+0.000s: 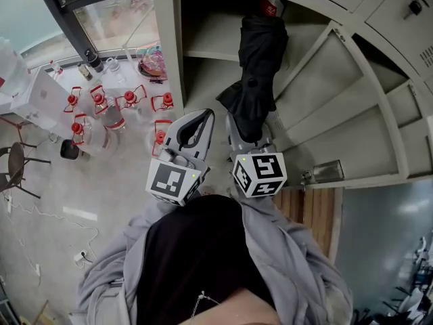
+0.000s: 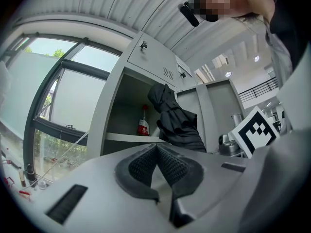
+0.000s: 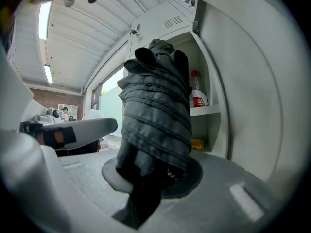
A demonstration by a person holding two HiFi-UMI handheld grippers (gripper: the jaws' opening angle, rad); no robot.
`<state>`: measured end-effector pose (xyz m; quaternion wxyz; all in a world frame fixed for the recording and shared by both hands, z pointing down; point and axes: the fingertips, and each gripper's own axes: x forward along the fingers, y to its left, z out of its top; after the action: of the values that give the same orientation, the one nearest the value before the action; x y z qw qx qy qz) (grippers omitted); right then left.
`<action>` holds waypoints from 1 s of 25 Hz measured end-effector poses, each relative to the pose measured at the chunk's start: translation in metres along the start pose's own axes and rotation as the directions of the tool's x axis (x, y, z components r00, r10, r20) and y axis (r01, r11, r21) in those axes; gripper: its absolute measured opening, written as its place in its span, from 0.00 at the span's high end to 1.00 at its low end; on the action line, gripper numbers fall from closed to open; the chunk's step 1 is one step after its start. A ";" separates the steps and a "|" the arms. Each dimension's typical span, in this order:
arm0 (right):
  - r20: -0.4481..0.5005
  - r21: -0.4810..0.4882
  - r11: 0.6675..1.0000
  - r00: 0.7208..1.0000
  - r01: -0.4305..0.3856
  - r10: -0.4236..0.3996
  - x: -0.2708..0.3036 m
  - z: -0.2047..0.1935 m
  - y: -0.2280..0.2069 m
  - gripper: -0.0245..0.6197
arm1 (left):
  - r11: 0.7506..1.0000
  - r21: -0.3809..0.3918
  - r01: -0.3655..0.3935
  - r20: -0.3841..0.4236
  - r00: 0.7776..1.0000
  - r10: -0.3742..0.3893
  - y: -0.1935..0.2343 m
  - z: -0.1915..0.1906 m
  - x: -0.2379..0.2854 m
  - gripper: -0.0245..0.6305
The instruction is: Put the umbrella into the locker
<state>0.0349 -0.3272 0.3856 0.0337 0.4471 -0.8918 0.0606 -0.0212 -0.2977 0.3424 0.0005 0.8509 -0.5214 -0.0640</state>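
Note:
In the head view my right gripper [image 1: 247, 139] is shut on the lower end of a folded black umbrella [image 1: 256, 66]. The umbrella reaches up into the open grey locker [image 1: 203, 42], its top near the shelf. A red-capped bottle [image 1: 270, 5] stands on that shelf. In the right gripper view the umbrella [image 3: 155, 115] fills the middle, clamped between the jaws of the right gripper [image 3: 154, 174]. My left gripper [image 1: 203, 118] is just left of it, shut and empty. Its pads meet in the left gripper view [image 2: 156, 152], with the umbrella [image 2: 177, 125] ahead to the right.
The locker door [image 1: 352, 107] stands open to the right, with a metal latch [image 1: 323, 171] at its edge. Several red-capped glass bottles [image 1: 101, 107] sit on the floor to the left below a window. A dark chair [image 1: 17, 161] is at far left. A yellow item [image 3: 197, 143] lies under the shelf.

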 end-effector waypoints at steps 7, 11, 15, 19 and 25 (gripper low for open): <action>-0.041 0.021 0.999 0.999 0.024 -0.023 0.019 0.011 0.003 0.84 | 0.998 -0.011 0.057 -0.004 0.998 -0.057 0.014 0.006 0.014 0.95; -0.058 0.038 0.999 0.998 0.030 -0.027 0.033 0.021 -0.002 0.84 | 0.996 -0.007 0.087 0.002 0.996 -0.087 0.021 0.010 0.025 0.95; -0.078 0.040 0.998 0.996 0.040 -0.037 0.044 0.029 -0.006 0.84 | 0.995 -0.017 0.098 -0.021 0.995 -0.099 0.028 0.010 0.029 0.95; -0.094 0.048 0.998 0.995 0.041 -0.036 0.053 0.037 -0.010 0.84 | 0.990 -0.014 0.141 0.006 0.990 -0.141 0.027 0.011 0.033 0.95; -0.119 0.097 0.995 0.993 0.021 -0.009 0.064 0.042 -0.012 0.84 | 0.990 -0.019 0.138 0.003 0.990 -0.138 0.032 0.011 0.034 0.95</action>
<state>0.0065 -0.3910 0.3520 0.0649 0.4505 -0.8808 0.1305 -0.0355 -0.3421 0.3302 0.0037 0.8848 -0.4607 -0.0698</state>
